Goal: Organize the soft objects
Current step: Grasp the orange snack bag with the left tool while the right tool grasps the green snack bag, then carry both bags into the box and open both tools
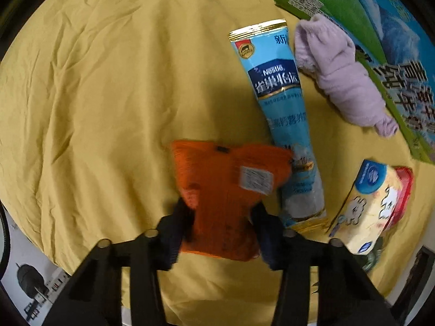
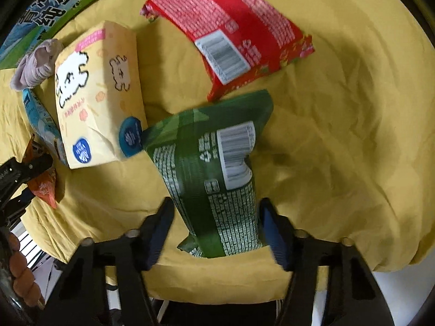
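At the lower centre of the left wrist view, the left gripper [image 1: 221, 217] is seen clamped on an orange packet [image 1: 228, 190], whose waist is pinched in between the two fingers. The packet appears to be raised off the yellow cloth [image 1: 95, 95], to judge by the shadow thrown beneath it, so it is probably being carried to a new spot. Just beyond it, a long blue Nestlé sachet [image 1: 282, 103] is laid lengthwise up the right of centre, and a lilac fluffy sock [image 1: 339, 78] is heaped just beside it at the upper right, against a green and blue printed bag [image 1: 367, 27]. A pale yellow tissue pack [image 1: 367, 206] is set at the lower right.

In the right wrist view, the right gripper [image 2: 214, 225] is held wide at the lower centre, and a green packet [image 2: 214, 168] lies between the fingers; whether the pads touch it cannot be told. The straddling pose suggests a grasp being prepared or just released. A red packet [image 2: 231, 32] is spread well beyond, at the upper centre. The soft goods are gathered on one side of the cloth, which suggests grouping under way.
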`<control>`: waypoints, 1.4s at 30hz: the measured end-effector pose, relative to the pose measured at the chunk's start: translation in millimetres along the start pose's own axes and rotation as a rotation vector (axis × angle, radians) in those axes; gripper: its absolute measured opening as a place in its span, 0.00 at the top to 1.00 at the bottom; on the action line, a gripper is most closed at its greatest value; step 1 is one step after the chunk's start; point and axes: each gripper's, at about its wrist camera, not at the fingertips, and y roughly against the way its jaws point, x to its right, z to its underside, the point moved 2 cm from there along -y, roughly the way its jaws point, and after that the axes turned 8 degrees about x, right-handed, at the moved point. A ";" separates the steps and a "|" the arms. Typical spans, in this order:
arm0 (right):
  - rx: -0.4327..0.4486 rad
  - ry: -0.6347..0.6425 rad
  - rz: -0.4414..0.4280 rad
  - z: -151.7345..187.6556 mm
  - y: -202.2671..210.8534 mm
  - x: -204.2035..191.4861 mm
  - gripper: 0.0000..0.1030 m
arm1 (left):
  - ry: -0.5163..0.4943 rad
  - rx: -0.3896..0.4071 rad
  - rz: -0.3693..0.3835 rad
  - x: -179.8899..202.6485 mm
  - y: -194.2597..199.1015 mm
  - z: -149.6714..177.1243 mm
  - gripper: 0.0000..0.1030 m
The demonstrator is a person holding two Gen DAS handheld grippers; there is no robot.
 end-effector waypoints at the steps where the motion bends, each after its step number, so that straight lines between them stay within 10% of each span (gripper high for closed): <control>1: -0.006 -0.003 0.001 0.7 -1.8 1.0 0.55 | -0.007 0.002 -0.004 5.1 3.4 1.0 0.63; 14: 0.045 0.016 -0.033 16.3 19.7 -12.7 0.62 | -0.194 0.082 -0.053 35.1 17.5 59.9 0.66; 25: 0.180 0.077 -0.098 33.9 120.2 -25.9 0.62 | -0.358 0.227 0.037 86.4 85.3 87.2 0.66; 42: 0.467 0.182 -0.199 -46.3 300.9 -8.6 0.62 | -0.398 0.361 0.212 158.2 223.9 -33.8 0.66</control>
